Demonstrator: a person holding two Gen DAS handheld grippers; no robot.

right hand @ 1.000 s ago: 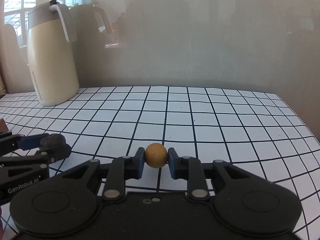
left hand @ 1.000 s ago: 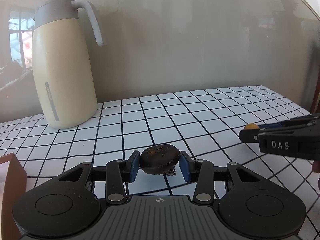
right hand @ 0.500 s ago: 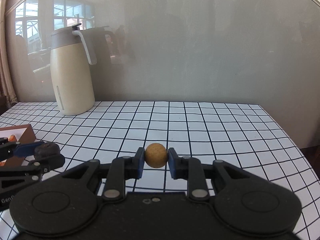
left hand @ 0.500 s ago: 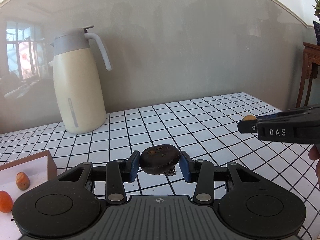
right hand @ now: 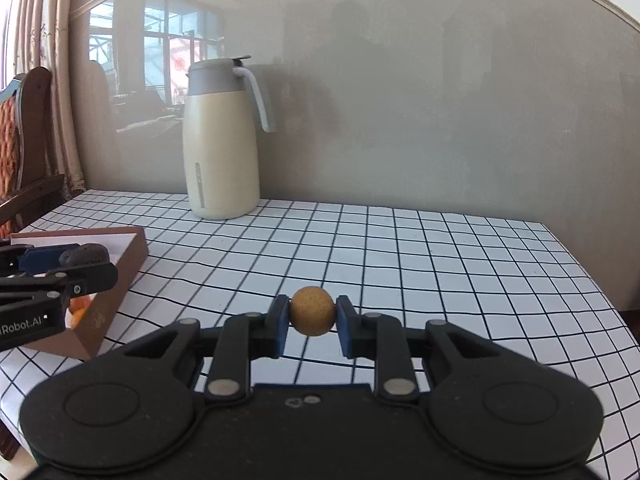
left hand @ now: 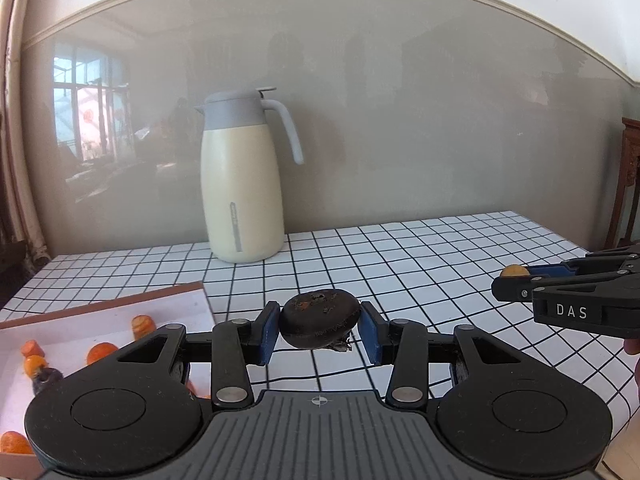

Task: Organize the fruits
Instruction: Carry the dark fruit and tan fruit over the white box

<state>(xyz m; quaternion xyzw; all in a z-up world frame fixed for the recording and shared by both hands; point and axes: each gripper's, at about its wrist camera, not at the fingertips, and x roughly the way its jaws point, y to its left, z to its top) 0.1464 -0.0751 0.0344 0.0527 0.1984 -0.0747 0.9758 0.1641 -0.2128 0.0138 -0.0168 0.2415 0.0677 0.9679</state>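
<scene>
My left gripper is shut on a dark brown, flattened round fruit and holds it above the checked tablecloth. It also shows in the right wrist view, over the brown box. My right gripper is shut on a small round tan fruit, held above the table. That gripper shows at the right of the left wrist view. The brown box with a white inside holds several small orange fruits at the left.
A tall cream thermos jug with a grey lid stands at the back of the table by the glossy wall; it also shows in the right wrist view. The table's right edge drops off. A wooden chair stands left.
Both grippers have pulled back and risen with their fruits still held. The jug looks farther away, and the box with the orange fruits has come into view at the left.
</scene>
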